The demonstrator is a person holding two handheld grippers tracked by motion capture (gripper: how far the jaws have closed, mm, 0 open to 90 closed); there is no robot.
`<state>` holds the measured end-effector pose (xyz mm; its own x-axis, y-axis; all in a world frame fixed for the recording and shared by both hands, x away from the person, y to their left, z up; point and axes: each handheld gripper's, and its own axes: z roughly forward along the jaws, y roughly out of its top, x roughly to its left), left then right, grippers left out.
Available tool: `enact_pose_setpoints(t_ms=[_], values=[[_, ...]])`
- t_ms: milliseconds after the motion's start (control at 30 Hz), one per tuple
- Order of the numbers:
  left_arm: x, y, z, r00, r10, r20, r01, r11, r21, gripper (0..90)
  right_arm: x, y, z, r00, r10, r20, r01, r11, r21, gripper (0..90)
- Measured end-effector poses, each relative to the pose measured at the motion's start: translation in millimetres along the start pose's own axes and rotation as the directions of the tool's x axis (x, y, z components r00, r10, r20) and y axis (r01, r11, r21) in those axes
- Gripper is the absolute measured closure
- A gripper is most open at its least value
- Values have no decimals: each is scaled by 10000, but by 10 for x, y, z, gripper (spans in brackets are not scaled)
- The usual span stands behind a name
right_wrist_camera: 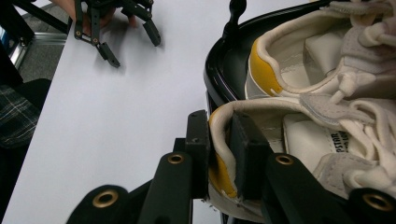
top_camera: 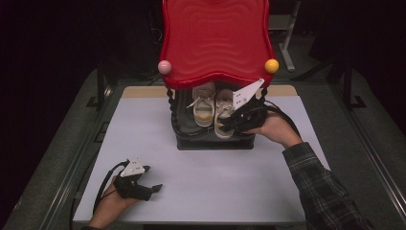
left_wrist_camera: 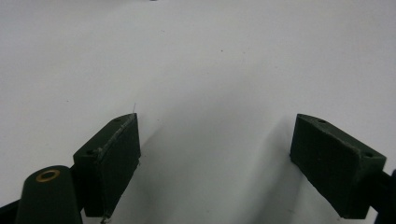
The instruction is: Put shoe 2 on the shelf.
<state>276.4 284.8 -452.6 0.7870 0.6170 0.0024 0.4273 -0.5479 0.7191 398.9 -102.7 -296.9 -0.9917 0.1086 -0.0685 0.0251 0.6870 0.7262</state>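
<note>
Two white sneakers with yellow heel linings stand side by side on the black bottom shelf (top_camera: 215, 143) of a small rack. My right gripper (top_camera: 230, 122) reaches in from the right and is shut on the heel collar of the right-hand sneaker (top_camera: 223, 109). In the right gripper view the right gripper (right_wrist_camera: 219, 135) has one jaw outside the heel and one inside the held sneaker (right_wrist_camera: 308, 149). The other sneaker (right_wrist_camera: 299, 70) lies just beyond it. My left gripper (top_camera: 152, 178) rests open on the white table at the near left. The left gripper (left_wrist_camera: 215, 135) has nothing between its jaws.
A wavy red top (top_camera: 215, 38) with a pink ball (top_camera: 164, 66) and a yellow ball (top_camera: 271, 65) overhangs the shoes on twisted black posts (top_camera: 170, 98). The white table (top_camera: 210, 191) lies in front of the rack, with dark floor around it. The left gripper (right_wrist_camera: 134, 50) appears far off.
</note>
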Motion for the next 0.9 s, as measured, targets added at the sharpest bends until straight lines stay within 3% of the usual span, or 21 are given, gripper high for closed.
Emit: enact_pose_setpoints(t_ms=[233, 367, 467, 500, 567, 633, 700, 767, 833, 867, 900], values=[[0, 1, 0, 10000, 8, -2, -8, 10000, 10, 153, -7, -23, 31, 9998, 183, -74, -183, 9998, 17, 774], [-1, 2, 1, 10000, 11, -6, -11, 10000, 8, 153, 3, -24, 32, 9995, 320, -51, -321, 9995, -34, 729], [2, 6, 0, 10000, -14, 10, 14, 10000, 37, 151, 8, -19, -9, 9994, 352, 73, -349, 9986, -394, 664], [4, 17, -1, 10000, -70, -5, 70, 9999, 113, 150, 38, -4, -89, 9976, 672, 192, -658, 9956, -670, 632], [0, 27, 2, 9998, -179, -50, 179, 9997, 135, 154, 52, 1, -129, 9967, 761, 283, -735, 9938, -831, 624], [3, 83, 6, 9990, -438, 38, 437, 9987, 259, 165, 103, -18, -238, 9912, 1220, 511, -1156, 9867, -1143, 619], [-1, 140, 3, 9980, -580, 246, 578, 9983, 87, 221, 150, -65, -295, 9873, 1435, 684, -1337, 9824, -1305, 633], [-22, 222, 0, 9985, -461, 281, 463, 9989, -62, 270, 203, -130, -338, 9794, 1837, 843, -1700, 9742, -1483, 676], [-31, 275, -5, 9980, -487, 391, 493, 9987, -125, 372, 231, -171, -352, 9746, 1997, 1015, -1828, 9709, -1549, 712], [-55, 394, -23, 9976, -433, 532, 450, 9985, -303, 424, 284, -253, -357, 9664, 2374, 981, -2205, 9626, -1575, 768], [-63, 458, -31, 9974, -359, 622, 382, 9986, -373, 491, 312, -291, -347, 9648, 2417, 1035, -2247, 9624, -1528, 797]])
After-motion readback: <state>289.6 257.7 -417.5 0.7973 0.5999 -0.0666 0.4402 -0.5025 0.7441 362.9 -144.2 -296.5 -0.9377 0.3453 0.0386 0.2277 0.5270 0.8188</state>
